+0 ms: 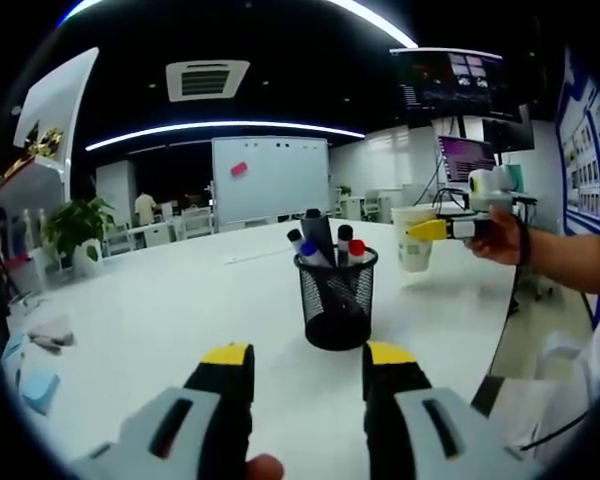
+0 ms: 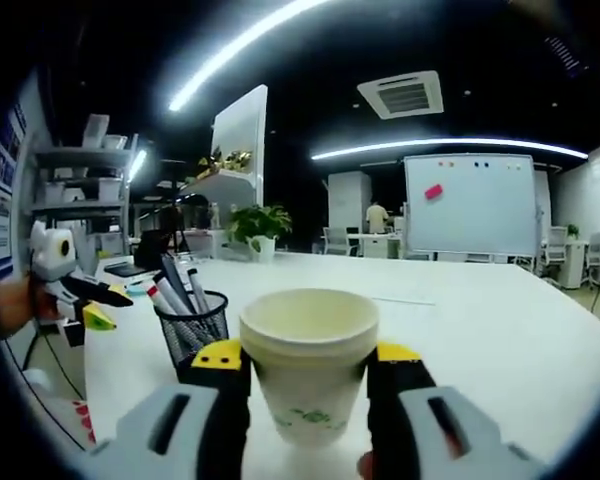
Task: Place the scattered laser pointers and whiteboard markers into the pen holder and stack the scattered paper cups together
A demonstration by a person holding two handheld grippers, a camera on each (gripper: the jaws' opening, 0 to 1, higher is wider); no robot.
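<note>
A black mesh pen holder point(image 1: 337, 302) stands on the white table point(image 1: 160, 310) just ahead of my left gripper point(image 1: 308, 362). Several markers point(image 1: 325, 243) with blue, red and black caps stick out of it. The left gripper is open with nothing between its yellow-tipped jaws. A white paper cup point(image 2: 310, 375) with a green print sits between the jaws of my right gripper point(image 2: 309, 360), which is shut on its sides. In the left gripper view the same cup point(image 1: 412, 240) is behind and right of the holder, with the right gripper point(image 1: 442, 229) on it. The pen holder point(image 2: 192, 328) is left of the cup.
Blue sticky notes point(image 1: 38, 388) and small clutter point(image 1: 50, 340) lie at the table's left side. The table edge point(image 1: 500, 330) runs close on the right, beside a person's arm point(image 1: 570, 255). A whiteboard point(image 1: 270, 178) and a potted plant point(image 1: 78, 225) stand far behind.
</note>
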